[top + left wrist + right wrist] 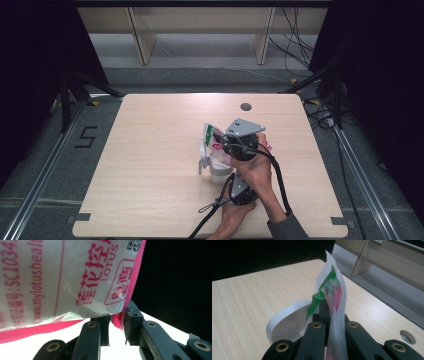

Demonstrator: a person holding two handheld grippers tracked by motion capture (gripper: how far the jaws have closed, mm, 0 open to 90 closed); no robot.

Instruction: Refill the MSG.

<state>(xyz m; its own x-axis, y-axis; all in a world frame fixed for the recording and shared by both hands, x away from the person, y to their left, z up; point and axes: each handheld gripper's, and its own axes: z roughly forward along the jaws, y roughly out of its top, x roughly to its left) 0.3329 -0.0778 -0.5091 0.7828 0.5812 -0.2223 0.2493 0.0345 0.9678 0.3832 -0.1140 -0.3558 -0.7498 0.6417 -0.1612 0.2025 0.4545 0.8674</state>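
A plastic packet [212, 136], white with pink print and a green patch, is held above the middle of the wooden table [150, 165]. My right gripper [226, 143], the one with the grey plate on top, is shut on the packet's thin edge [336, 292], which stands up between the jaws [332, 313]. My left gripper [234, 184] comes from nearer the front edge. In the left gripper view its jaws [117, 327] pinch the packet's pink sealed corner [117, 320]. A white bowl [218, 173] sits on the table right under the packet, and its rim [287, 323] curves to the left of my right jaws.
A round cable hole [245, 106] lies in the table near its far edge, also seen as a hole [407, 336] beside my right gripper. Wooden shelf legs [142, 42] stand beyond the table. Cables [300, 55] trail over the floor at the far right.
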